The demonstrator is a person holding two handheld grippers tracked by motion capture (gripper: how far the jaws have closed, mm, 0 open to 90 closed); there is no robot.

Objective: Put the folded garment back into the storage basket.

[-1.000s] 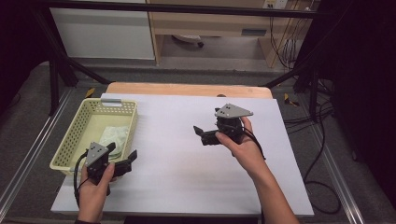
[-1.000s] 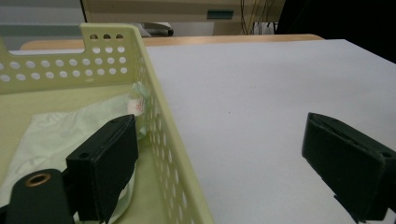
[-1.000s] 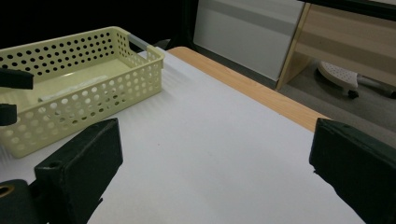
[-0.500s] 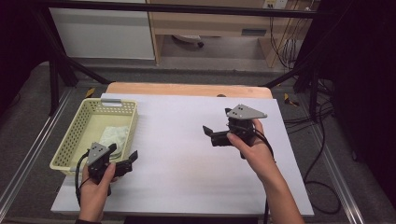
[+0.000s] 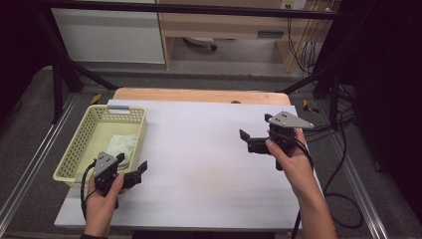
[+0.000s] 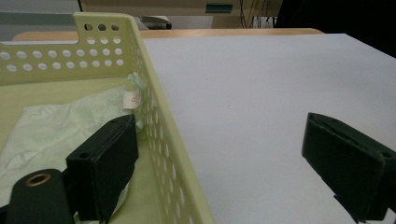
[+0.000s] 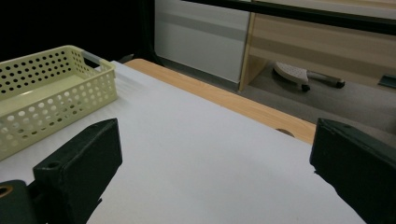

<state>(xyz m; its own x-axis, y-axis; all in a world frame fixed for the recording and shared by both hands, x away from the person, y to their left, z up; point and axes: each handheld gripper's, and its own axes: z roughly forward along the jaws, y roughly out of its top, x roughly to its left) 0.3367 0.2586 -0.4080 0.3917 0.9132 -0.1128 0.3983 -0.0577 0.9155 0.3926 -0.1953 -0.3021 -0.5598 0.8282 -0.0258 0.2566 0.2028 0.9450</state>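
A pale yellow perforated basket (image 5: 74,149) stands at the table's left, also in the left gripper view (image 6: 161,126) and the right gripper view (image 7: 70,95). Inside lies a crumpled pale green cloth or bag (image 5: 122,146) (image 6: 51,126) with a small white tag (image 6: 132,99). My left gripper (image 5: 132,163) (image 6: 224,158) is open at the basket's near right corner. One jaw is inside the basket, the other over the white tabletop, so they straddle its right wall. My right gripper (image 5: 247,140) (image 7: 224,172) is open and empty above the right part of the table.
The white tabletop (image 5: 199,164) stretches between the two hands. A wooden strip (image 5: 199,94) runs along its far edge. Cables (image 5: 343,164) hang off the right side. A dark frame and cabinets (image 5: 109,35) stand behind the table.
My right gripper has moved to the right across the table, still open and empty. The left gripper has stayed by the basket's corner.
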